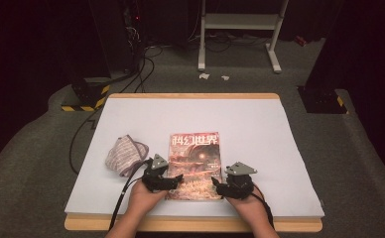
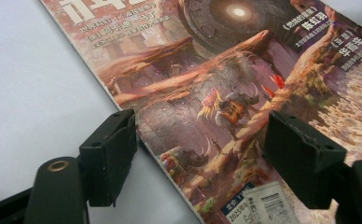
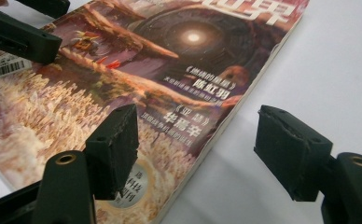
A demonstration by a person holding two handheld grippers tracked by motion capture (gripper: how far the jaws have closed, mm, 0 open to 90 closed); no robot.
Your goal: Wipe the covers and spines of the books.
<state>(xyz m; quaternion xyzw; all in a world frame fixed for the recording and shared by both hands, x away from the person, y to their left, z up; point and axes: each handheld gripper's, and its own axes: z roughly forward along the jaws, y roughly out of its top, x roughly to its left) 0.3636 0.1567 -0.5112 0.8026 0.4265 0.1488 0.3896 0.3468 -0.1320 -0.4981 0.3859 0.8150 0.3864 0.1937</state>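
The tabletop (image 1: 260,119) carries one magazine (image 1: 195,158), lying flat and closed near the middle of the near edge, and one striped cloth pouch (image 1: 125,153) just off the magazine's left side, closer to the tabletop's left edge.

The left claw (image 1: 173,179) sits at the magazine's near-left corner; in the left gripper view its jaws stand apart, straddling the left edge of the magazine (image 2: 226,93), one pad over the white surface and one over the cover. The right claw (image 1: 219,187) is at the near-right corner, jaws likewise apart across the right edge of the magazine (image 3: 170,84), gripping nothing.

This looks like the approach step, both claws lining up on the magazine's side edges before a grasp. Next, each claw likely needs to drop so one jaw slips under the cover or the spine edge, then close.
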